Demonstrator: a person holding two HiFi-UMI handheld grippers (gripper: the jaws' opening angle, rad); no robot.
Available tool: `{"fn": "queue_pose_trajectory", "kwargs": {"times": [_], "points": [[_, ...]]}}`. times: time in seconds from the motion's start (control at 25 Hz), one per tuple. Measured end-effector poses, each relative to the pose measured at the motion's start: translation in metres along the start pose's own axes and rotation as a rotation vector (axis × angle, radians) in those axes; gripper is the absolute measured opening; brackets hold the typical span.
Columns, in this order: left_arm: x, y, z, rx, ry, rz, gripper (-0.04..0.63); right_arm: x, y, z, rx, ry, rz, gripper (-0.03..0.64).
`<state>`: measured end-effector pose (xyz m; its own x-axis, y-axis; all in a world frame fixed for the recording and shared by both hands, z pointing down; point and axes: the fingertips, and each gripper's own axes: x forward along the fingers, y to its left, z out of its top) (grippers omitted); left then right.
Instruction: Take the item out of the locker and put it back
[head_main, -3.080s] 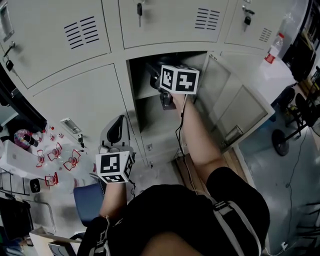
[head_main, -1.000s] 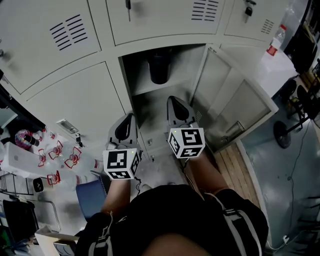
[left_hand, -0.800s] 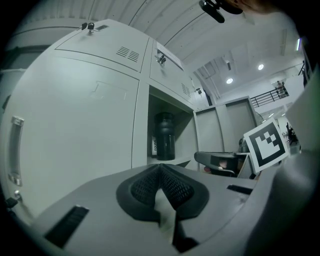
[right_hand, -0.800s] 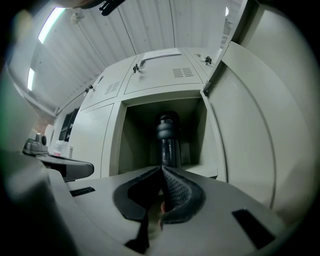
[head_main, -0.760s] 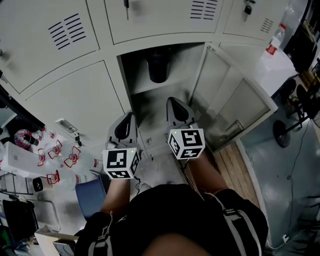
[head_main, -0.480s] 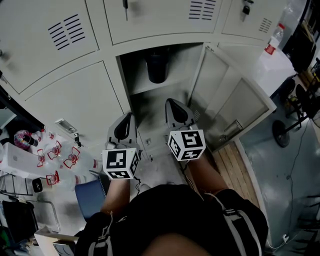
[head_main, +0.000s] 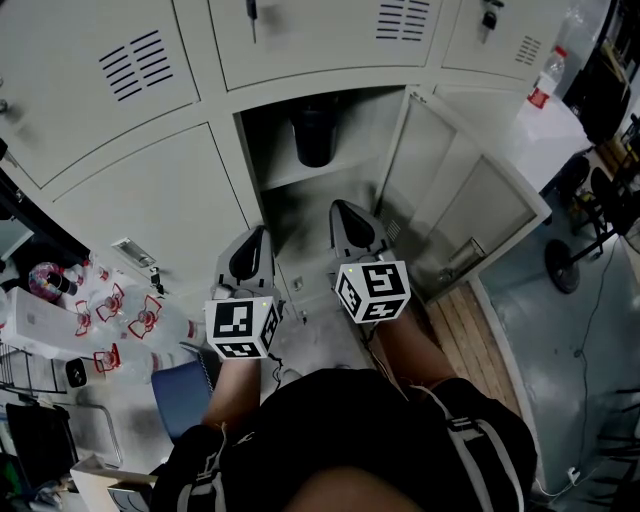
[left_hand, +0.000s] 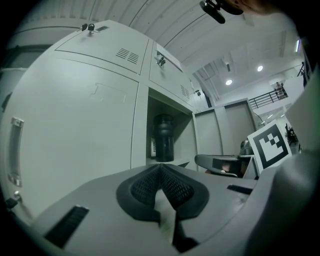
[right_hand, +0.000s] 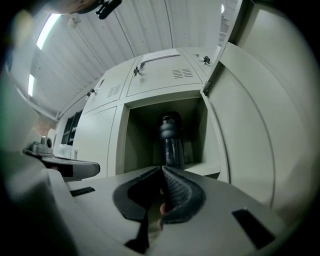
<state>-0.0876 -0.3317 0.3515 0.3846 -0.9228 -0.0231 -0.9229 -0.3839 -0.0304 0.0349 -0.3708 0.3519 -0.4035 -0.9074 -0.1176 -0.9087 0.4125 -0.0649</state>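
Bottle back on shelf ahead, right gripper withdrawn, jaws pressed together empty, left gripper likewise, so task looks done.

Dark bottle on locker shelf

The lockers are a pale grey-white all over, with rows of dark slots in the doors. The bottle in the open compartment is black, turning smoky and half see-through lower down. The left claw and the right claw are plain grey with black pads in a fine diamond mesh, each carrying a white cube printed with black squares; the person's shorts are black and the chair is blue.
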Motion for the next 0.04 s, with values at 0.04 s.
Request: {"fn": "queue_pose_trajectory", "kwargs": {"times": [0.04], "points": [[-0.0004,0.0001,-0.0001,0.000,0.001,0.000,0.011,-0.0003,0.0013,-0.0003,0.003,0.001,0.003,0.014]]}}
